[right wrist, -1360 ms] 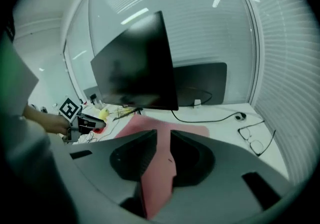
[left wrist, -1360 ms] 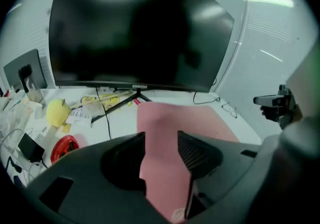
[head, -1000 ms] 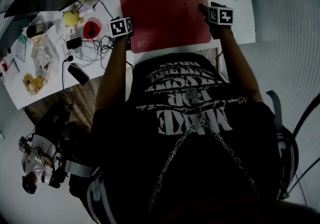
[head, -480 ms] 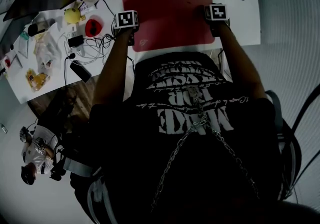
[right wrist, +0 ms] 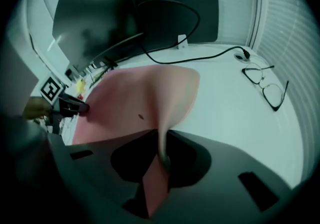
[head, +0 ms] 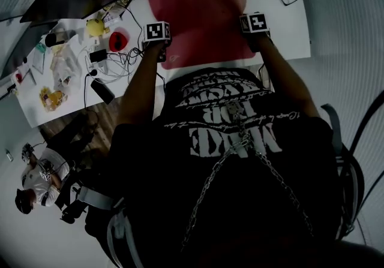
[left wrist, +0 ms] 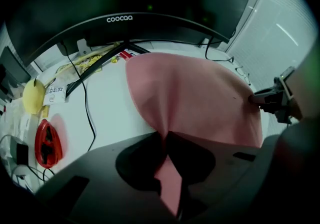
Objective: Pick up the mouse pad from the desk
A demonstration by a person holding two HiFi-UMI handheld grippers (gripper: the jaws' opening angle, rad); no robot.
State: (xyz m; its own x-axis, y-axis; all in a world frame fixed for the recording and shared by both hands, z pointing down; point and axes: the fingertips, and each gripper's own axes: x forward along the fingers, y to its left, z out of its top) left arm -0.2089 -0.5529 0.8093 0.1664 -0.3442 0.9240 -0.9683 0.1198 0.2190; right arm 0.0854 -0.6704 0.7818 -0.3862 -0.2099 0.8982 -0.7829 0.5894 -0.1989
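Pinch on both sides: my left gripper has the mouse pad between its 2 jaws, which are closing on the pad's near left corner. The pink-red sheet is squeezed there into a narrow fold that runs up and away from the jaws. My right gripper does the same at the near right edge: its jaws are closing with the pad pressed between them, and the sheet stands up from them as a thin ridge.

Between my 2 tools the pad spreads across the white desk, directly in front of me, its far edge reaching toward the foot of the monitor. Its surface bulges and curves instead of lying flat. I cannot tell whether the far edge touches the desk.

Right of the pad, well apart from it, a pair of glasses lies on the desk, and a black cable loops behind them. On the left are a red oval thing, a yellow thing and a tangle of cables, none touching the pad.
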